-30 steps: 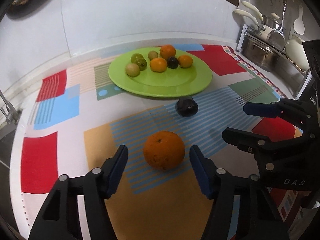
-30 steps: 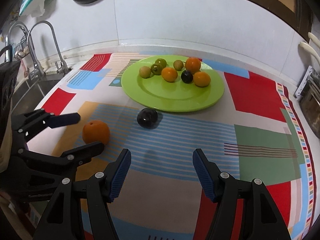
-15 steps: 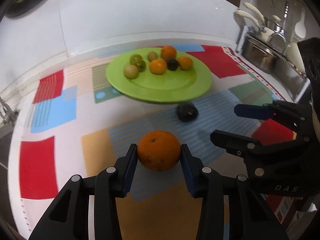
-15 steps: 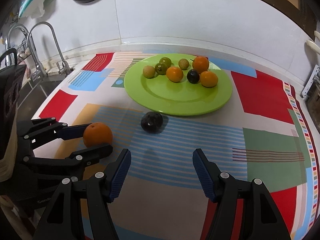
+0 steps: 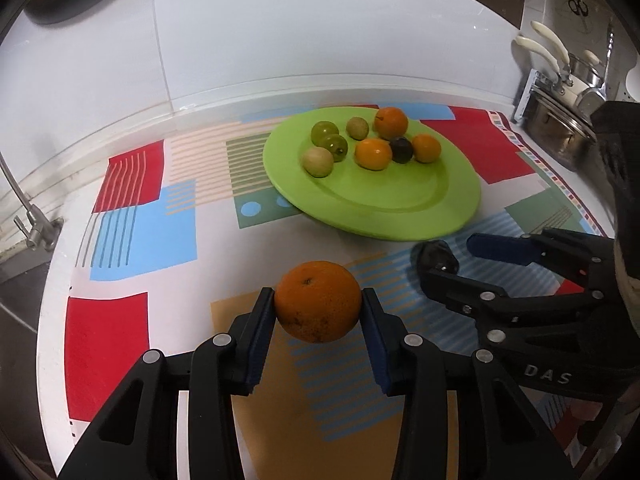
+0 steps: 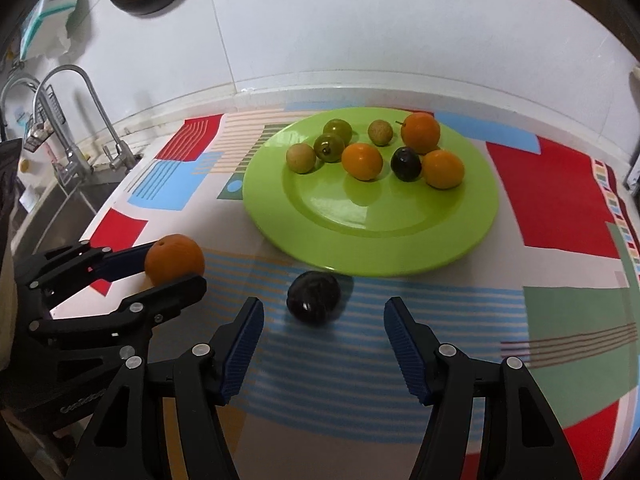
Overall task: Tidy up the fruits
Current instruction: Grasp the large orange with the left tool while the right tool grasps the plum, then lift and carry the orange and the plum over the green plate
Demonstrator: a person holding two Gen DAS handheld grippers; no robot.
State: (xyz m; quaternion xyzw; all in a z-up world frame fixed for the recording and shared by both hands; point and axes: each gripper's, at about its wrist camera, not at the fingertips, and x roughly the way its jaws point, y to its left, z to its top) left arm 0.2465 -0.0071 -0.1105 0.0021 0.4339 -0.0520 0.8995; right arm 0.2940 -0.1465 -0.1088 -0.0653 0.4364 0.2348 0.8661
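Left hand-held gripper (image 5: 318, 312): its two blue pads were clamped on the big orange (image 5: 317, 301), one pad on each side.
Big orange: it sat in that grip, over the cloth (image 5: 140, 232) near the front edge of the worktop.
Right hand-held gripper (image 6: 324, 344): its jaws had just been closing a little, but the pads were still apart and touched nothing.
Dark plum (image 6: 314, 297): it lay on the cloth just past the right pads, straight ahead and between them. It is round, so it has no long side.
Nearer hand: the right one, I think.
Green plate (image 6: 400, 256): it was just behind the plum, toward the back edge, with eight small fruits on its far side.
Writing: "DAS" on the right hand-held gripper, as the left camera saw it.
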